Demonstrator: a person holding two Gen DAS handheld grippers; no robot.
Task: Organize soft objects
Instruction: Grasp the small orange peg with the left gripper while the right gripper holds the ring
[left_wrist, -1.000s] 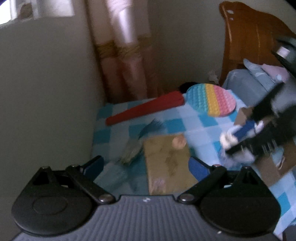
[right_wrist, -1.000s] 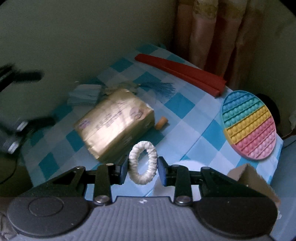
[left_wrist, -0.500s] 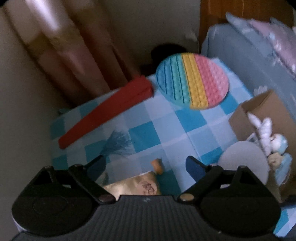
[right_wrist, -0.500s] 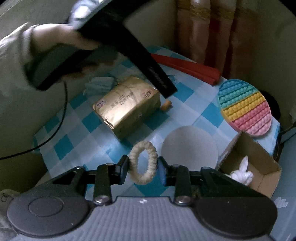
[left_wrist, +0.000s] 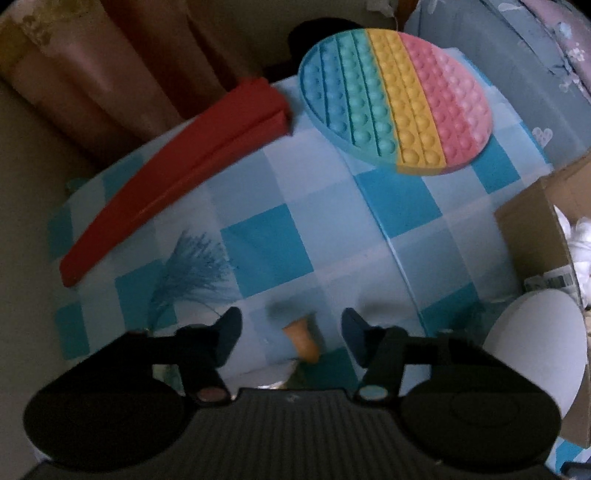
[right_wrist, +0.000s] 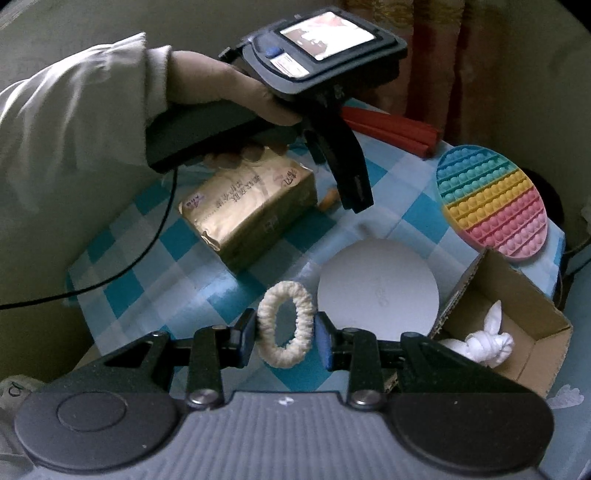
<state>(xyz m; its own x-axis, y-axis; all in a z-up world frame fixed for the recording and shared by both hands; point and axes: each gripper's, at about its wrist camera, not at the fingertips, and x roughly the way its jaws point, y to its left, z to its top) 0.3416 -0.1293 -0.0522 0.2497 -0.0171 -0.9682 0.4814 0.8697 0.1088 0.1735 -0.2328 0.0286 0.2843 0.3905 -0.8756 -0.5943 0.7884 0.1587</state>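
A small orange soft piece (left_wrist: 303, 339) lies on the blue checked cloth (left_wrist: 332, 229). My left gripper (left_wrist: 291, 324) points down over it, its jaws closing, the piece between them and clear of both pads. In the right wrist view a hand holds that left gripper (right_wrist: 351, 184) beside a golden soft pack (right_wrist: 251, 206). My right gripper (right_wrist: 285, 336) is shut on a cream scrunchie (right_wrist: 266, 325), held upright above the cloth. A cardboard box (right_wrist: 517, 295) at the right holds a white plush rabbit (right_wrist: 480, 343).
A round rainbow bubble mat (left_wrist: 395, 99) and a red wedge (left_wrist: 177, 177) lie at the back by the curtains. A blue tassel (left_wrist: 192, 266) lies left of the orange piece. A white disc (right_wrist: 376, 291) sits next to the box. A black cable (right_wrist: 140, 258) hangs at the left.
My left gripper swung across and down over the cloth to the orange piece, and its jaws narrowed. The right gripper shifted slightly, bringing the box into view, still holding the scrunchie.
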